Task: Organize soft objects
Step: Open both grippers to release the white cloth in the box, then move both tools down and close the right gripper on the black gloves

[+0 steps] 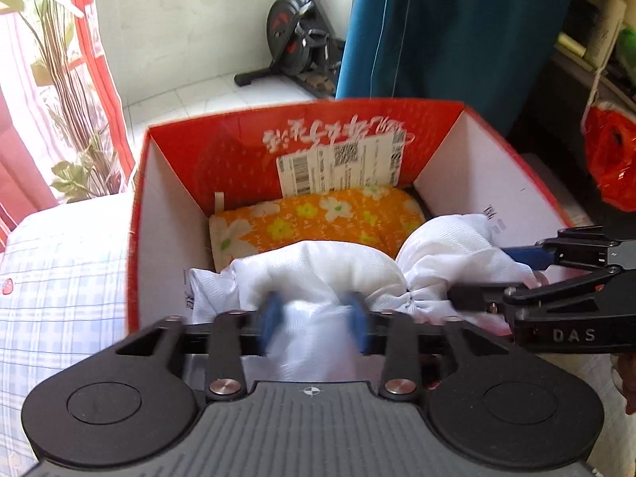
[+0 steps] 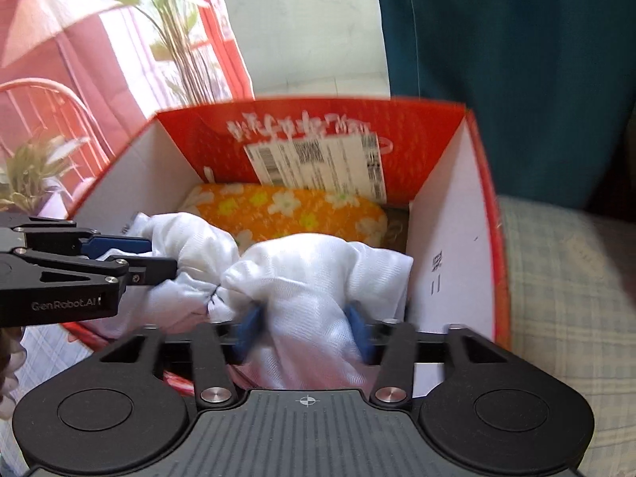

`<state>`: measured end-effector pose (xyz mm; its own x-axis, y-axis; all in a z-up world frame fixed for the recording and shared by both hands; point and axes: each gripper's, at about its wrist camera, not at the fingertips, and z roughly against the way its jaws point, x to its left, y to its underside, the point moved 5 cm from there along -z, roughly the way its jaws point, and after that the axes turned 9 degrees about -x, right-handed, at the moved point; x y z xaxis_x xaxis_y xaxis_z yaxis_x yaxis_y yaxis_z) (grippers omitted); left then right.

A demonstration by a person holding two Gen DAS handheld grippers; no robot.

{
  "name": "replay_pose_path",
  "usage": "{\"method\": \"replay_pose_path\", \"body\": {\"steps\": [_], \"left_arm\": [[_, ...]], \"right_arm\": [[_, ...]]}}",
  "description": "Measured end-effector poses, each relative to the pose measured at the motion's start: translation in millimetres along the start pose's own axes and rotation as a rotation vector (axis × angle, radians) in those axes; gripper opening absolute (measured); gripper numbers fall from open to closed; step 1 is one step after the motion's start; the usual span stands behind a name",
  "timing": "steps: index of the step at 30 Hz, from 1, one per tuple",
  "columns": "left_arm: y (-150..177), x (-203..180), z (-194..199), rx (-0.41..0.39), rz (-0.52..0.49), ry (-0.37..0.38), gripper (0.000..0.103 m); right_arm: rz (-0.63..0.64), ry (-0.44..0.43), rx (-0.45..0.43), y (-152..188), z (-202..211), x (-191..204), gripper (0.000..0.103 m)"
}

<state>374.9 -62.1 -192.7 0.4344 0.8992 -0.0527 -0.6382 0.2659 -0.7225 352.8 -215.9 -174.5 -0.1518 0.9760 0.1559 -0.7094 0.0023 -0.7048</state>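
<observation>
A white cloth bundle lies across the near part of a red cardboard box, on top of an orange flowered cushion at the bottom. My left gripper reaches into the bundle's left end. Its blurred blue pads stand apart, with loose cloth between them. My right gripper is at the bundle's right end. It is open too, and cloth bulges between its pads.
The box rests on pale checked bedding and has a shipping label on its far inner wall. Beyond it are a teal curtain, an exercise bike, a plant by the window and a red plastic bag.
</observation>
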Motion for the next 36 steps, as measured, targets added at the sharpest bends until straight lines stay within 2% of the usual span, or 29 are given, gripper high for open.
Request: {"method": "replay_pose_path", "body": {"steps": [1,2,3,4,8,11,17,22,25,30,36], "left_arm": [[-0.8,0.8,7.0,-0.016,0.0,0.003,0.07],[-1.5,0.8,14.6,-0.033,-0.006,-0.001,0.075],[-1.5,0.6,22.3,-0.053,-0.017,-0.006,0.075],[-1.1,-0.1,30.1,-0.071,-0.03,-0.011,0.076],[6.1,-3.1,61.1,-0.136,-0.037,-0.026,0.088],[17.4,-10.7,82.1,-0.171,-0.051,-0.024,0.09],[56.1,-32.8,103.3,-0.149,-0.103,0.007,0.092],[87.8,-35.3,107.1,-0.124,-0.068,0.014,0.092],[106.3,-35.2,109.6,-0.11,-0.034,0.009,0.092],[137.7,-36.0,106.1,-0.07,0.004,0.005,0.093],[170.1,-37.6,92.9,-0.001,0.034,-0.032,0.093]], "right_arm": [[0.008,-0.006,-0.022,-0.8,7.2,1.6,0.068],[0.019,-0.01,-0.042,-1.8,14.8,3.9,0.074],[0.034,-0.009,-0.063,-2.9,22.6,6.1,0.085],[0.049,-0.008,-0.091,-3.3,31.4,8.1,0.091],[0.061,-0.027,-0.16,-0.7,59.6,13.9,0.097],[0.073,-0.028,-0.202,7.3,77.9,17.6,0.102],[0.118,-0.03,-0.249,34.1,107.4,26.6,0.102],[0.101,-0.001,-0.246,63.3,113.3,25.6,0.103],[0.108,-0.033,-0.253,84.9,114.8,29.7,0.103],[0.115,-0.049,-0.19,120.1,106.0,40.5,0.103],[0.167,0.036,-0.106,154.5,87.1,48.2,0.102]]}}
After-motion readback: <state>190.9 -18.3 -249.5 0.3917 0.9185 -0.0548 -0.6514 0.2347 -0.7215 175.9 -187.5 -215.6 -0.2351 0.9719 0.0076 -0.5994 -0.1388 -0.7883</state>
